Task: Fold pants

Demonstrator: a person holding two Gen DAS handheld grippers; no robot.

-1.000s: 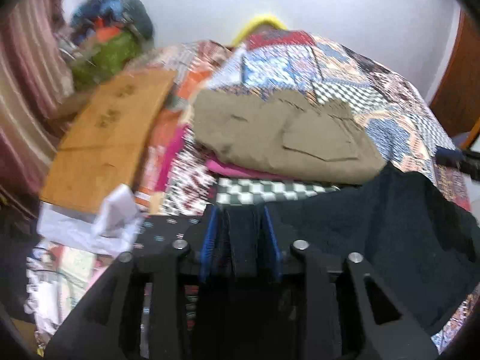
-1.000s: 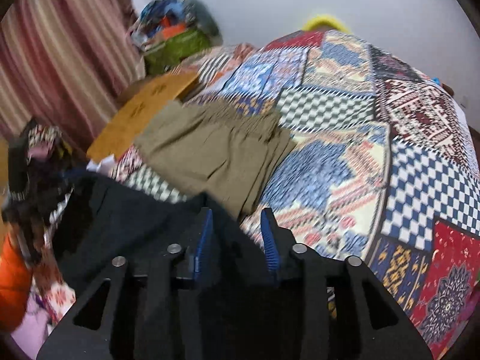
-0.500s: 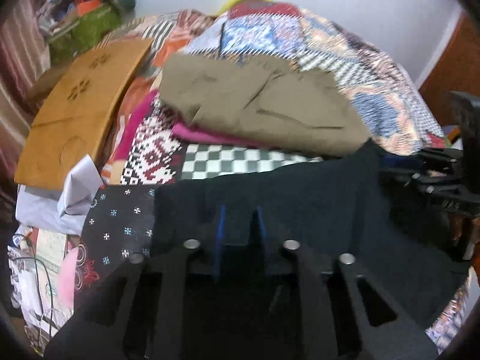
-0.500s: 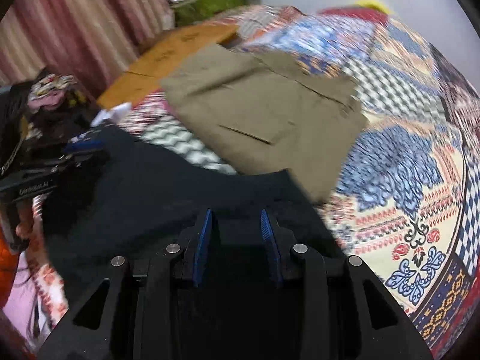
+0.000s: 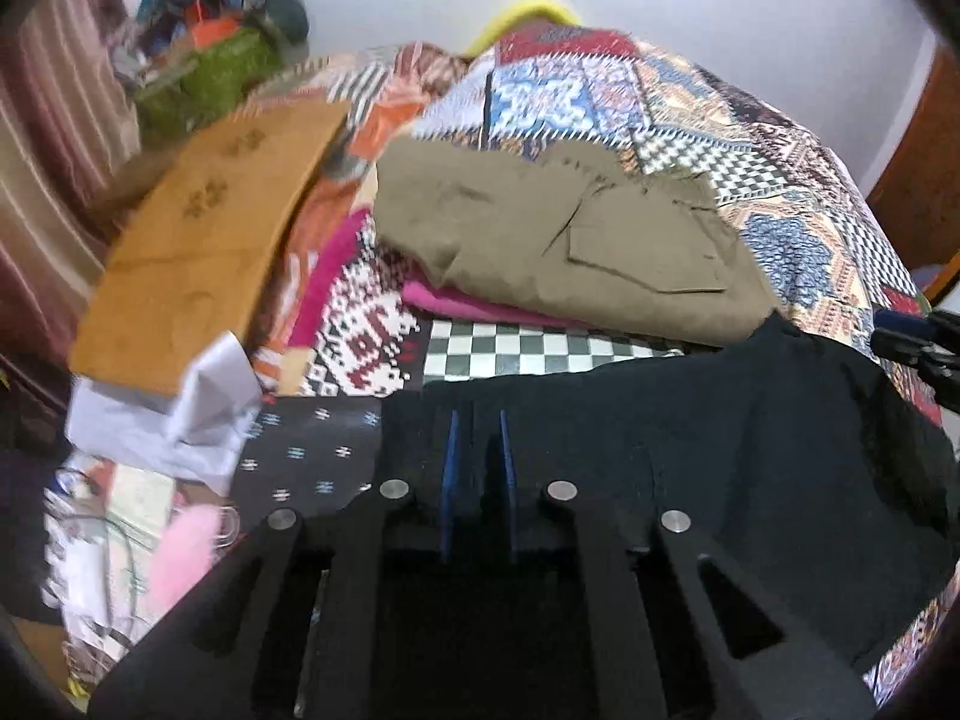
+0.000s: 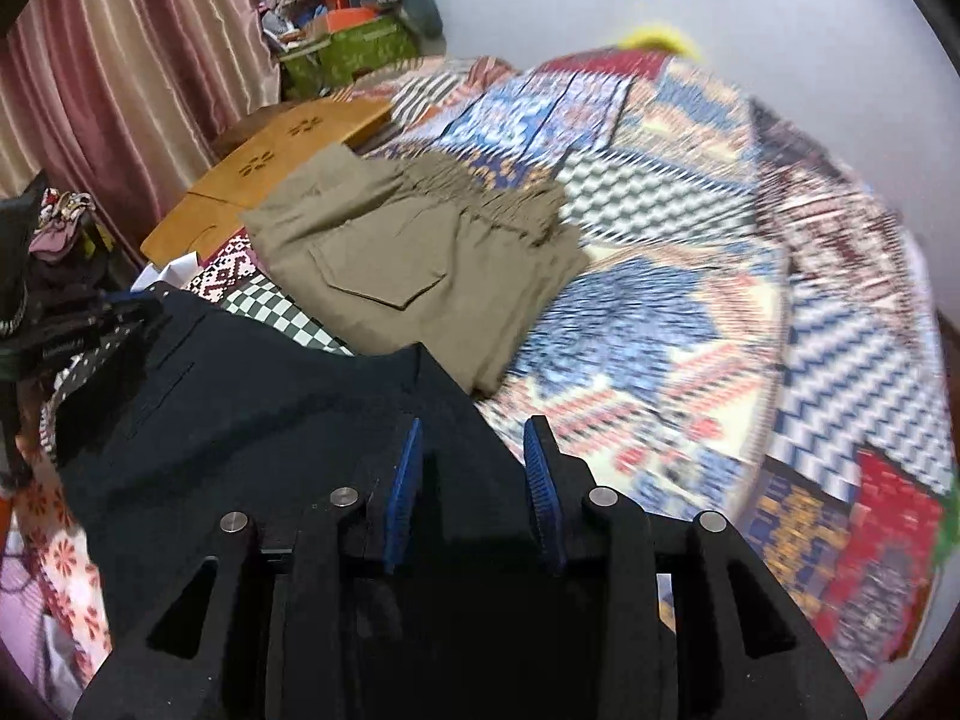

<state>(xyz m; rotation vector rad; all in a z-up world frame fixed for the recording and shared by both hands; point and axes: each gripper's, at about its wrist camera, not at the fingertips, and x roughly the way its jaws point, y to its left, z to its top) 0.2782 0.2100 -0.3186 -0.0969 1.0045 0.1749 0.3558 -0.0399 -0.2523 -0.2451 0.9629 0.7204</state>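
Two pairs of pants are in view: black pants (image 5: 750, 438) close to both cameras, and khaki pants (image 5: 576, 246) folded flat farther back on the patchwork quilt (image 5: 798, 246) that covers the bed. There is one wooden board (image 5: 204, 246) at the quilt's left edge, one crumpled white sheet (image 5: 180, 414) just below it, one green box (image 6: 360, 51) of clutter in the far corner, and a striped curtain (image 6: 120, 78) along the left wall. The left gripper (image 5: 477, 438) points forward over the bed with its two blue pads (image 5: 449, 480) set close together, and a fold of the black pants' left edge is pinched between them. The right gripper (image 6: 474, 450) is angled the same way, low over the cloth; its blue pads (image 6: 407, 480) stand wider apart, with the right edge of the black pants lying between them, and whether they press the cloth cannot be told. The black pants stretch between the two grippers across the near edge of the bed, their far edge overlapping the checkered patch and reaching the near edge of the khaki pants. In the left view the tip of the right gripper shows at the far right, beside the cloth's corner.
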